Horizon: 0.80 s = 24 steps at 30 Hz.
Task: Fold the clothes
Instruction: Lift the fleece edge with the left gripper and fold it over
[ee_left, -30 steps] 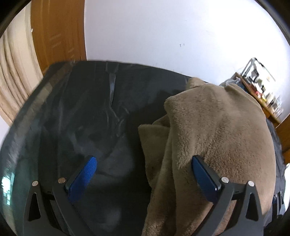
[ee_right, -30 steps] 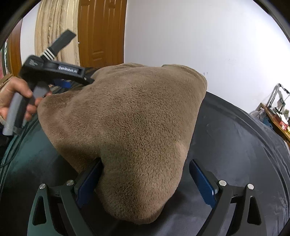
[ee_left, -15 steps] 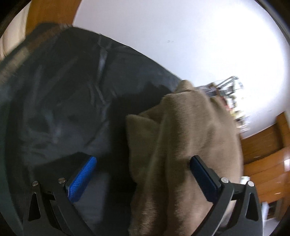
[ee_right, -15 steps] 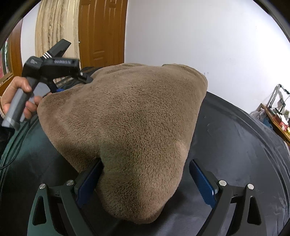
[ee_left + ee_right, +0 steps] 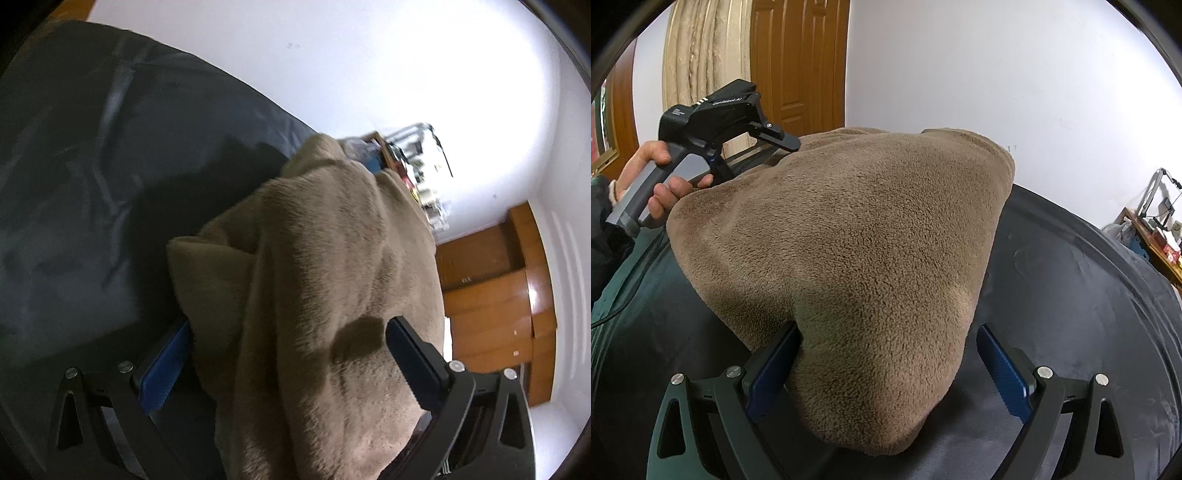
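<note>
A brown fleece garment (image 5: 857,243) lies bunched in a mound on a dark cover (image 5: 1071,295). My right gripper (image 5: 886,373) is open at its near end. Its left pad (image 5: 772,369) touches the fleece and its right pad (image 5: 1001,373) stands apart from it. In the left wrist view the same garment (image 5: 332,277) drapes between the wide jaws of my left gripper (image 5: 288,365), which is open, with the fabric hiding part of its left pad (image 5: 166,365). A hand (image 5: 661,184) holds that gripper's handle at the garment's far left edge.
The dark cover (image 5: 74,166) spreads wide around the garment. A wooden door (image 5: 798,62) and a beige curtain (image 5: 701,55) stand behind, by a white wall. A cluttered shelf (image 5: 1160,236) is at the right. Wooden cabinets (image 5: 491,295) show in the left wrist view.
The left gripper has tilted and swung towards the garment, so fleece now fills the space between its jaws. The right gripper has stayed still, and the garment keeps its shape.
</note>
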Tool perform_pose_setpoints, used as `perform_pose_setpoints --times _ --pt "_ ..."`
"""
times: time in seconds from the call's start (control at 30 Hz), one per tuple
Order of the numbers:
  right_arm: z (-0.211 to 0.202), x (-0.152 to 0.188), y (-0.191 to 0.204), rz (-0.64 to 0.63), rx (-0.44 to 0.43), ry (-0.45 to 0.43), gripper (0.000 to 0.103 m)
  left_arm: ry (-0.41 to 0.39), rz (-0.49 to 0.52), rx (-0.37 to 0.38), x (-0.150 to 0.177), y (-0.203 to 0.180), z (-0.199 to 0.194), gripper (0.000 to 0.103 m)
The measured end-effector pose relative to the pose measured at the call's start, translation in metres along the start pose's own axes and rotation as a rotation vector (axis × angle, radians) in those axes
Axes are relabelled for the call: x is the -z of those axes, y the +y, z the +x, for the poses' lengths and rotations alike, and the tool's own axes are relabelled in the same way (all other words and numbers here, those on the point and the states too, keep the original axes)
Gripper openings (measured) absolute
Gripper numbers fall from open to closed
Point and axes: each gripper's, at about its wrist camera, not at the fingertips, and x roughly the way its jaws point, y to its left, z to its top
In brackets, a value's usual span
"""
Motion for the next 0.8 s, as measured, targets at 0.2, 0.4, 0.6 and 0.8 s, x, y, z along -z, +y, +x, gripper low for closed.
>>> perform_pose_setpoints --times 0.2,0.4,0.6,0.8 --pt "-0.007 0.005 0.001 0.005 -0.005 0.005 0.096 0.037 0.116 0.028 0.004 -0.021 0.016 0.103" --pt "-0.010 0.004 0.000 0.012 -0.008 0.010 0.098 -0.008 0.121 0.088 0.008 -0.018 0.012 0.103" --pt "-0.011 0.006 -0.010 0.060 -0.081 0.013 0.101 -0.061 0.169 0.068 0.013 -0.025 0.010 0.103" --pt "-0.015 0.010 -0.029 0.157 -0.222 0.006 0.102 -0.072 0.212 0.065 0.024 -0.023 0.006 0.103"
